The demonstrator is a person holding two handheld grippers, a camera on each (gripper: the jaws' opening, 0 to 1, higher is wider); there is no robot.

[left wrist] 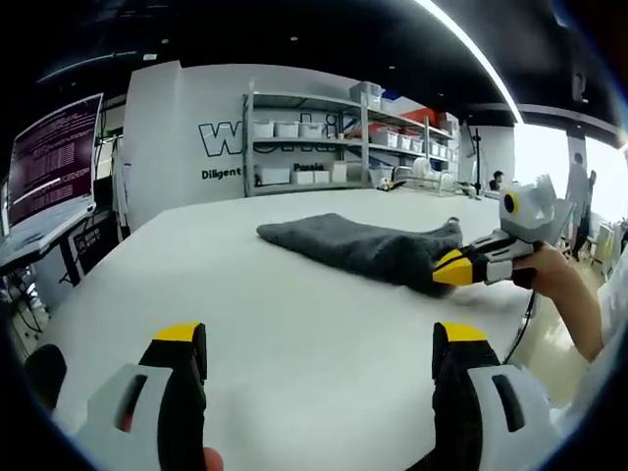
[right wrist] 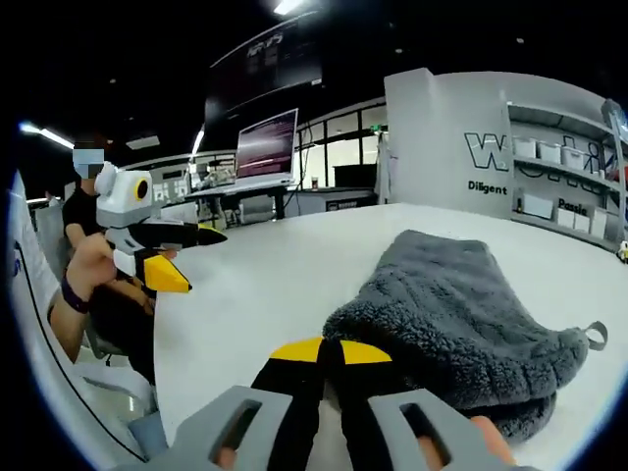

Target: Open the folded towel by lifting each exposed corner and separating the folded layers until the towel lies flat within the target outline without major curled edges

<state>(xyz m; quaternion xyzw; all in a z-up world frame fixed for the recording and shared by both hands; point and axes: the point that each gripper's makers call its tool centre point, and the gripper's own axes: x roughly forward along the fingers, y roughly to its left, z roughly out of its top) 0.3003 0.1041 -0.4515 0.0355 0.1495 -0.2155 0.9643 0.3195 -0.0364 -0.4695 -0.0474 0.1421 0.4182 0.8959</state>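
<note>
A folded grey fleecy towel (left wrist: 363, 245) lies on the white table (left wrist: 245, 294), right of middle in the left gripper view. My right gripper (left wrist: 453, 267) comes in from the right and touches the towel's near end. In the right gripper view the towel (right wrist: 461, 314) bulges just beyond my right gripper (right wrist: 329, 351), whose jaws are pressed together on the towel's edge. A small hanging loop (right wrist: 596, 336) sticks out at its right side. My left gripper (left wrist: 319, 343) stands open above bare table, short of the towel. It is also seen at the left, held off the table edge (right wrist: 186, 257).
Metal shelves (left wrist: 334, 137) with white bins stand behind the table against a lettered wall. A monitor on a desk (left wrist: 54, 157) is at the left. A person's hand (left wrist: 564, 280) holds the right gripper. The table's edge (right wrist: 162, 334) runs close to the person.
</note>
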